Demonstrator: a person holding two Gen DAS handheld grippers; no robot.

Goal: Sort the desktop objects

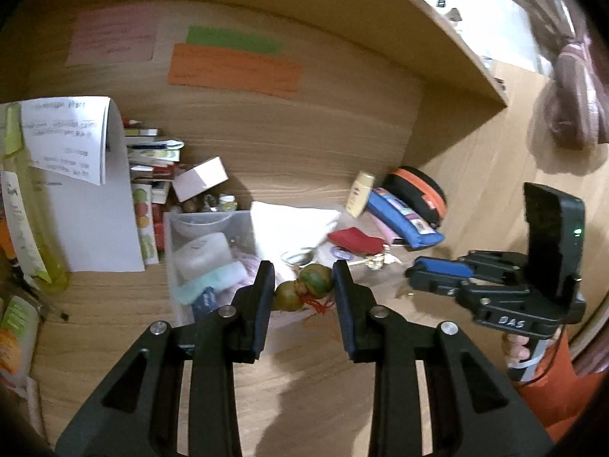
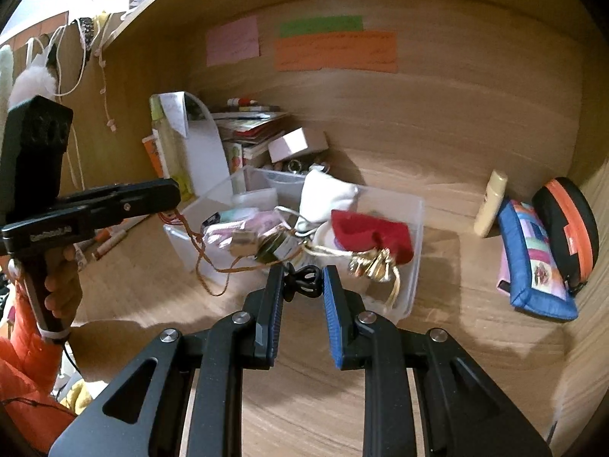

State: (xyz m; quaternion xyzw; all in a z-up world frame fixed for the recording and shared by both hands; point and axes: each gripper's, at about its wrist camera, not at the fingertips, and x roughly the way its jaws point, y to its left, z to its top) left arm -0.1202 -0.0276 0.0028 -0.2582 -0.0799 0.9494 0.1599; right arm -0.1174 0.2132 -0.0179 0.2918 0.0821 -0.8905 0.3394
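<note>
Item 1: left gripper (image 1: 303,293), jaws narrow, pinching bead charm (image 1: 304,289) above clear bin (image 2: 415,228); we expect trailing orange cord (image 2: 201,262) to snag bin contents.

Item 2: right gripper (image 2: 303,280), jaws clamped on black hair claw (image 2: 304,281) over tabletop (image 2: 456,342); shallow tip grip, we fear slip.

"DAS" on right gripper (image 1: 437,270)

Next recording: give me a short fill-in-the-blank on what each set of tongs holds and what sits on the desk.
1. The left tongs grip a string of ____ beads.
2. The right tongs are shut on a black hair ____.
3. The red pouch lies in the clear ____.
4. On the back wall, the green note sits directly above the ____ note.

Missing words: green; clip; bin; orange
</note>
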